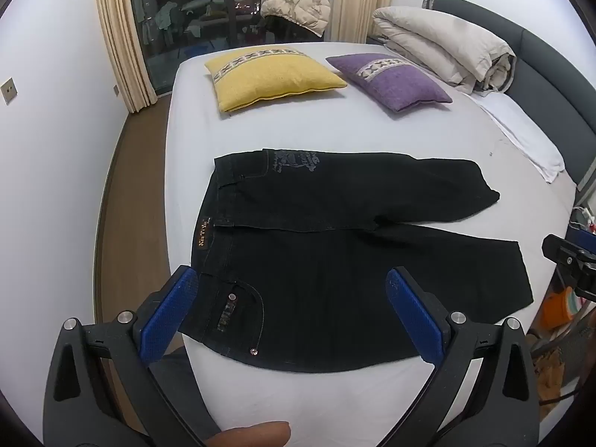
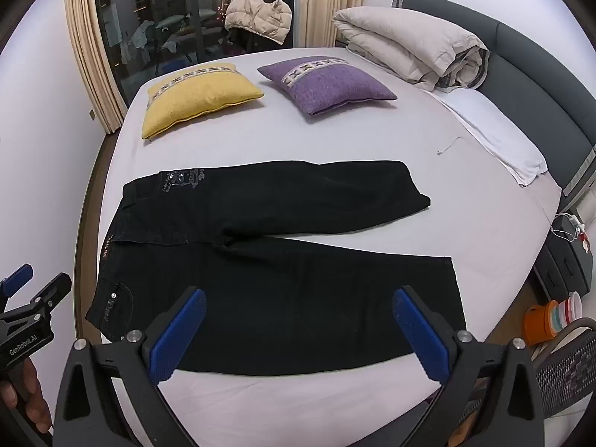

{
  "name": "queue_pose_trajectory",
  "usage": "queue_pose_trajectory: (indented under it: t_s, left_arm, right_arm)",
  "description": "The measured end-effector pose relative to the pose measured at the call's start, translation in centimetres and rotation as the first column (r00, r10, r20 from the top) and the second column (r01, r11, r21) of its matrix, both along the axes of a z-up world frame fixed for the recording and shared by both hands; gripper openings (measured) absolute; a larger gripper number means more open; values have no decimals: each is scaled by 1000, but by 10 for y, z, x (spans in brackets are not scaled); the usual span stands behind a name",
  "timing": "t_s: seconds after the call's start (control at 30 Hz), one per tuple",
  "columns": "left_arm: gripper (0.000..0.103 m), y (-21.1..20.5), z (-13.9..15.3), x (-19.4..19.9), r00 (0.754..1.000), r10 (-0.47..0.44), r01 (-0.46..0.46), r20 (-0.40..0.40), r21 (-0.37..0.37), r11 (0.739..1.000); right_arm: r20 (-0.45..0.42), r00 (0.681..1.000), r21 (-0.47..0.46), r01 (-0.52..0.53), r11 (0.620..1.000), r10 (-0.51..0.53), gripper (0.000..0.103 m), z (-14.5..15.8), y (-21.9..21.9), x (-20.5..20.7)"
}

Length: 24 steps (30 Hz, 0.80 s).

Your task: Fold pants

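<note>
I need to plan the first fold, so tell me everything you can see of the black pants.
The black pants look like denim and lie flat, unfolded, on the white bed. The waistband points left and the two short legs spread apart to the right. A tan waist label, a printed pocket and a studded pocket show. Neither open gripper, left or right, touches them.

A yellow cushion (image 1: 273,76), purple cushion (image 1: 391,80) and what looks like a rolled duvet (image 1: 443,48) lie on the bed (image 1: 372,126).

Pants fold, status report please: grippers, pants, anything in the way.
Left gripper open, right gripper open, both empty. Pants flat on bed, unfolded, legs apart. Pillows beyond, not in the way.
</note>
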<state>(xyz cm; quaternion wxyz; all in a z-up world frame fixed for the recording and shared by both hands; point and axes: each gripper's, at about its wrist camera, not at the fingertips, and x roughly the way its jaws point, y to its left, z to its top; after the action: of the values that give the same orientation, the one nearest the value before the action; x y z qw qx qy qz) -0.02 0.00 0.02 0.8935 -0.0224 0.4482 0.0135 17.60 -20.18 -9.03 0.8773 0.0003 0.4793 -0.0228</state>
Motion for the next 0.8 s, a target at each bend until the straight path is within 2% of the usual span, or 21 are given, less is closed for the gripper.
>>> queue_pose_trajectory:
  t_s: [0.8]
  left_arm:
    - [103,-2,-1,-1,1000,-3,3,-4,3,1000]
  right_arm:
    - [2,1000,0,0,1000,0,103,-1,-1,-1]
